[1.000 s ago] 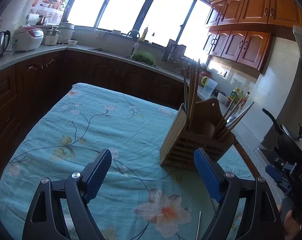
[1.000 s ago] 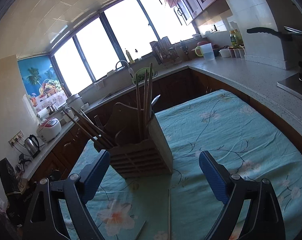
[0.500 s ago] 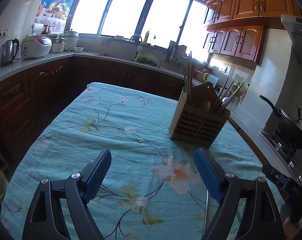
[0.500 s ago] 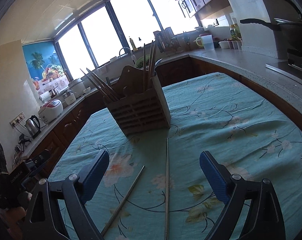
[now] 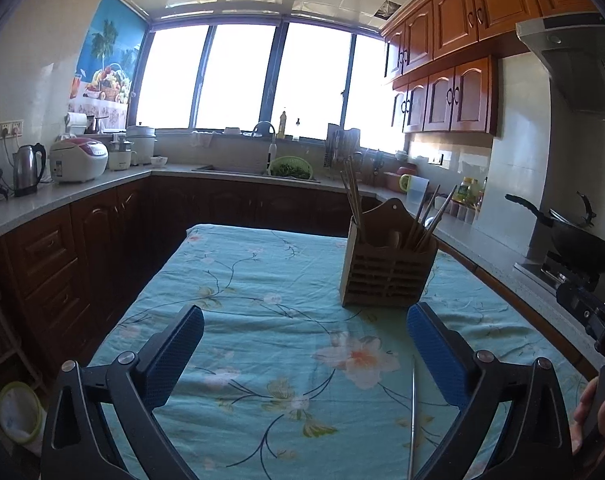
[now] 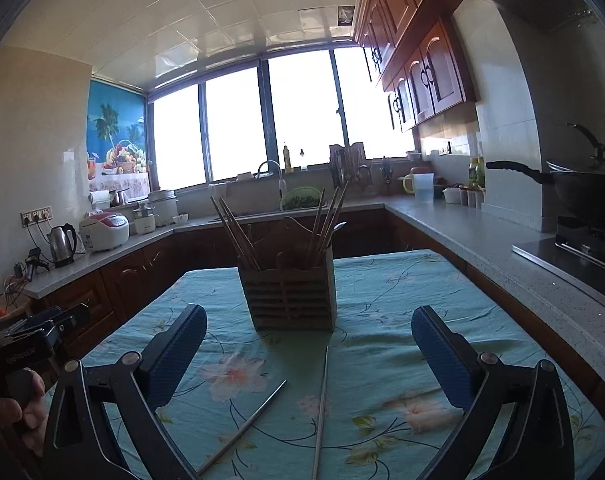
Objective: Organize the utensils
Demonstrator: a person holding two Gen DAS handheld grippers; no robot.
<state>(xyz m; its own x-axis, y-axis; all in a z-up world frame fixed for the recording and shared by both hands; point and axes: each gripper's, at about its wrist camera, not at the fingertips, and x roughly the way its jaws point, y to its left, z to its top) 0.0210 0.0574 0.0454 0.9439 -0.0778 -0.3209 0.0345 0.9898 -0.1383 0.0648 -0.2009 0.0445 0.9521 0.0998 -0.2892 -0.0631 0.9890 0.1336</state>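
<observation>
Having drawn back from the holder [image 6: 292, 294], both claws, left claw [image 5: 305, 354] and right claw [image 6: 309, 354], gape wide, empty.

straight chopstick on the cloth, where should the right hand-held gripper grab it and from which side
Probably mid-shaft, from above. The straight chopstick lies flat on the tablecloth, running lengthwise toward the holder, between the open right hand-held gripper's fingers. Close across its width. It is thin, so press down to the cloth first.
</observation>
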